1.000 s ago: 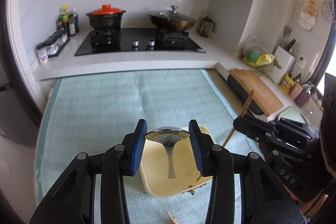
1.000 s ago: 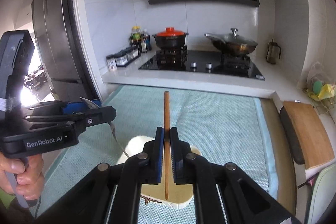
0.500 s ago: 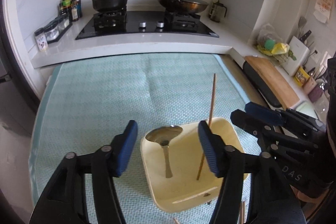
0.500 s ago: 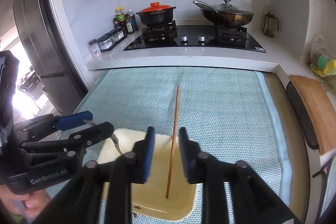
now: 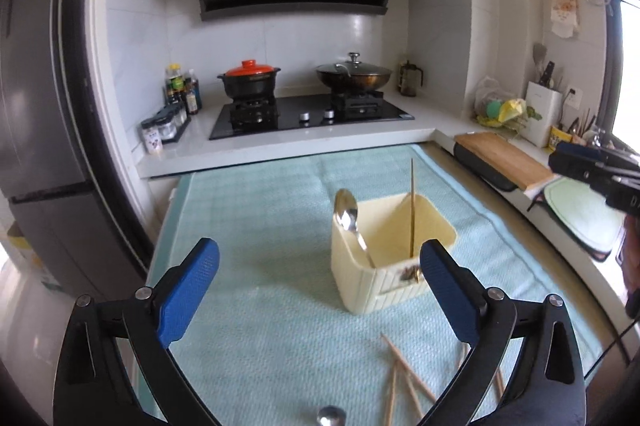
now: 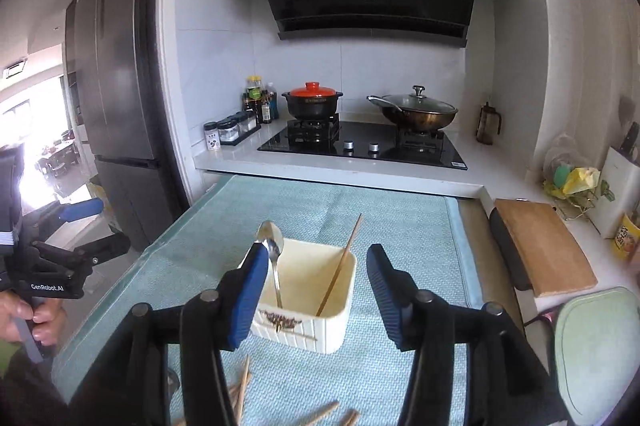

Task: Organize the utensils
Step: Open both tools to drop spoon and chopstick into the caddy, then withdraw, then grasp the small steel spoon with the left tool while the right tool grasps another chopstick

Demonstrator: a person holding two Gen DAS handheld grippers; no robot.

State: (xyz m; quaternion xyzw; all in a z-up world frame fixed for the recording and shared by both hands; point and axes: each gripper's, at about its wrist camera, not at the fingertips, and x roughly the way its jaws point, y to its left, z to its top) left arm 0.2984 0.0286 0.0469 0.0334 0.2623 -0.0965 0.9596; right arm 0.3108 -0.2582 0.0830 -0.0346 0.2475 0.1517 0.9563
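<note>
Your left gripper is spread wide and carries nothing; your right gripper is likewise spread and empty. Both hang above the teal mat, clear of the work.

Ahead of your left gripper, nearer its right finger, stands the cream utensil holder. In it a metal spoon rests bowl-up against the near-left wall, and one wooden chopstick stands almost upright. In the right wrist view the same holder sits directly between and just beyond your fingers, the spoon beside your left finger, the chopstick leaning away toward the far right rim. Handles down, working ends up: the container's walls prop them, so they need no grip.

Below your left gripper, close under its right finger, loose chopsticks lie scattered flat on the mat, with a round metal end at the frame's bottom edge. My judgement: sorting is partly done; these remain for collection.
</note>
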